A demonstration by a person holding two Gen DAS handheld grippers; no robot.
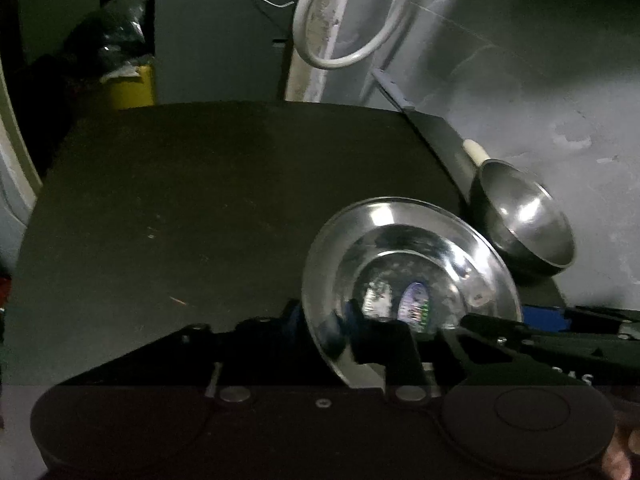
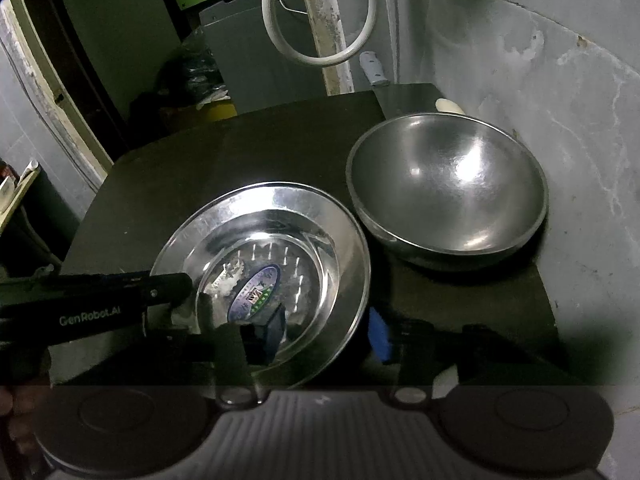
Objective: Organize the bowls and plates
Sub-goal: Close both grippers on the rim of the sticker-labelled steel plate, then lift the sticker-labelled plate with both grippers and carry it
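Note:
A shiny steel plate [image 1: 412, 264] with a sticker in its middle is held tilted above the dark table [image 1: 200, 200]. My left gripper [image 1: 340, 332] is shut on its near rim, one finger inside and one outside. My right gripper [image 2: 320, 332] grips the same plate [image 2: 272, 256] at its near rim, one finger inside and the blue pad [image 2: 380, 334] outside. A large steel bowl [image 2: 448, 192] sits on the table to the right of the plate, near the wall; it also shows in the left wrist view [image 1: 528, 220].
A grey wall [image 2: 560, 100] borders the table on the right. A white hose loop [image 2: 320, 56] hangs behind the table. A knife with a grey handle [image 2: 374, 66] and a small cream object [image 2: 448, 106] lie at the table's far right corner.

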